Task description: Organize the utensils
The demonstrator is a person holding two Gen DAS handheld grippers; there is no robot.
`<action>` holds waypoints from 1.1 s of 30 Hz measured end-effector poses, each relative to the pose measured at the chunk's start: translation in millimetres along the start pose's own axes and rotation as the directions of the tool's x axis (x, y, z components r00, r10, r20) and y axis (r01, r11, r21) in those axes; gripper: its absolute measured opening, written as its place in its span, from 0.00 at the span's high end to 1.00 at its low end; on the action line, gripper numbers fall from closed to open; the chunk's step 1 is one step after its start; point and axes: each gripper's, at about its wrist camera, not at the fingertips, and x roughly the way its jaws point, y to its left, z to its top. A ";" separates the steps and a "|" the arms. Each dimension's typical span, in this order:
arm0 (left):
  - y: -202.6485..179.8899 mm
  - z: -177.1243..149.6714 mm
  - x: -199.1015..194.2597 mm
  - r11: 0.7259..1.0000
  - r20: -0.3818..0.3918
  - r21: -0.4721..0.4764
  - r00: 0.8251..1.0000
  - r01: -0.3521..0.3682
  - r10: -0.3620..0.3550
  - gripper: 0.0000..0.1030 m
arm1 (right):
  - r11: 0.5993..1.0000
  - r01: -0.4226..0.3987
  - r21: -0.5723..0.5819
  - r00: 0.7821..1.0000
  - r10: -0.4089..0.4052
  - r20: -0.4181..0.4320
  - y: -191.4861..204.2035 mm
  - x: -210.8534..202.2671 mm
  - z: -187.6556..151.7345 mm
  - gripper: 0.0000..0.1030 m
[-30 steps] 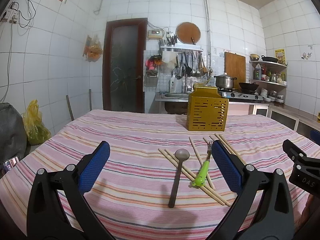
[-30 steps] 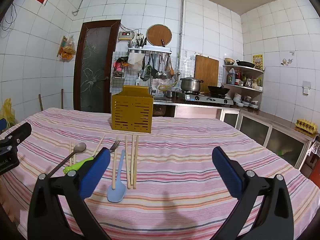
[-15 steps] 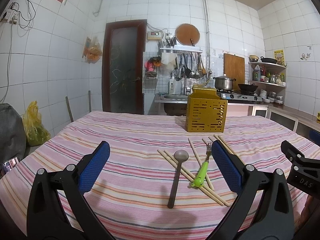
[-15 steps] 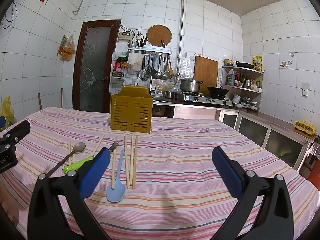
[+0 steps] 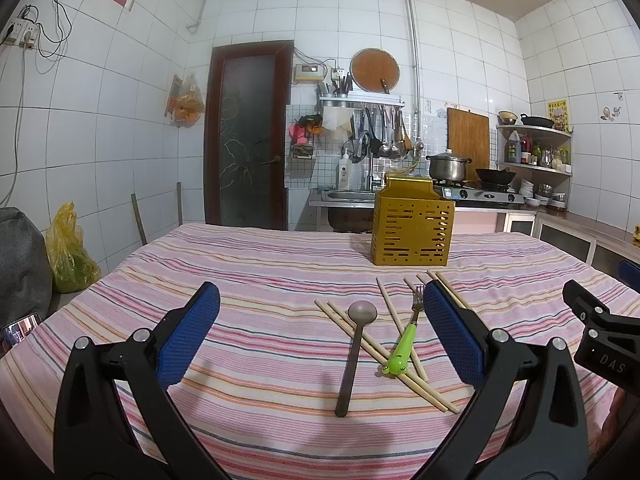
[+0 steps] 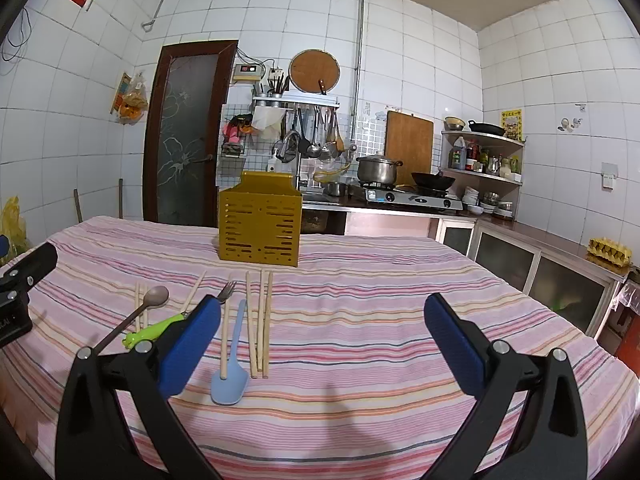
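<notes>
The right gripper hovers with jaws apart over the blue spoon and chopsticks before the yellow holder.

A utensil holder stood at frame centre on the desk; below it lay chopsticks, with a spoon left of a fork, both crossing them.

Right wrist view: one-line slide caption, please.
Open right gripper above striped tablecloth; blue spoon, chopsticks, green-handled fork lie before yellow utensil holder.
</notes>
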 end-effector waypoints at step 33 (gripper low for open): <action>0.1 -1.5 0.8 1.000 0.000 0.000 1.000 -0.002 0.002 0.05 | 1.000 0.008 0.002 1.000 -0.008 0.006 -4.1 -0.2 -0.1 0.04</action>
